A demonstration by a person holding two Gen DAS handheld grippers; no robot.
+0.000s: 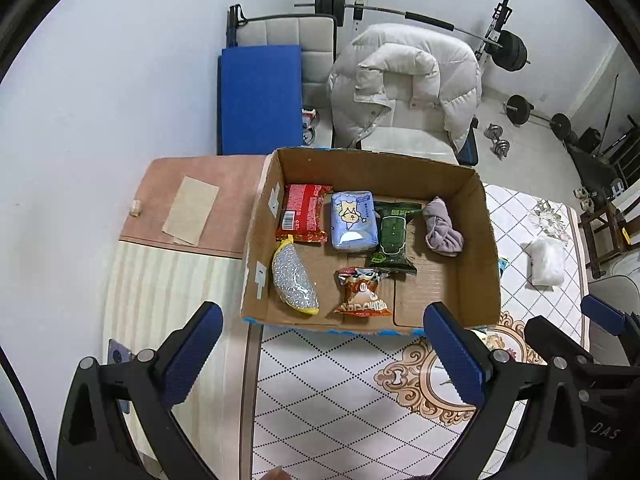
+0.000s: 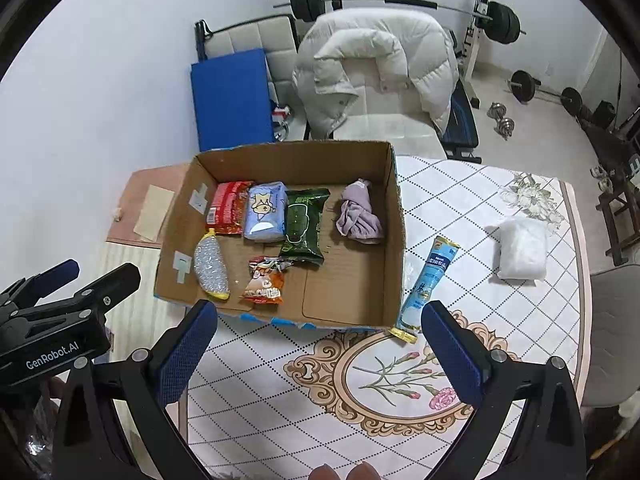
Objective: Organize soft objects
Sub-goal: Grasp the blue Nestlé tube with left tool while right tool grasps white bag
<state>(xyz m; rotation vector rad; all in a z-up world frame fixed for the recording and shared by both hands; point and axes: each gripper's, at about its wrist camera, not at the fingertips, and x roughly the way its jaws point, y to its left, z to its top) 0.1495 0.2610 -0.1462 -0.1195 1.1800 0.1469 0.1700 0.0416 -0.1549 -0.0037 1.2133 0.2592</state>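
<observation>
Two soft things lie outside the cardboard box (image 2: 400,240), a limp blue tube pack (image 2: 426,284) touching its wall and a squashy white bag (image 2: 520,248) farther right, best pinched mid-body by the empty, spread-jawed right gripper (image 2: 320,356) or left gripper (image 1: 320,356).

Left gripper (image 1: 322,354): jaws spread wide, nothing between the blue-padded fingers (image 1: 192,360), which point forward and slightly downward. Right gripper (image 2: 320,350): jaws likewise spread wide and empty, blue pads (image 2: 454,350) facing inward. The two grippers sit side by side at the near edge of the scene; each appears at the margin of the other's view. Fingertips of the holding hand (image 2: 346,472) show at the bottom edge of the right wrist view.
</observation>
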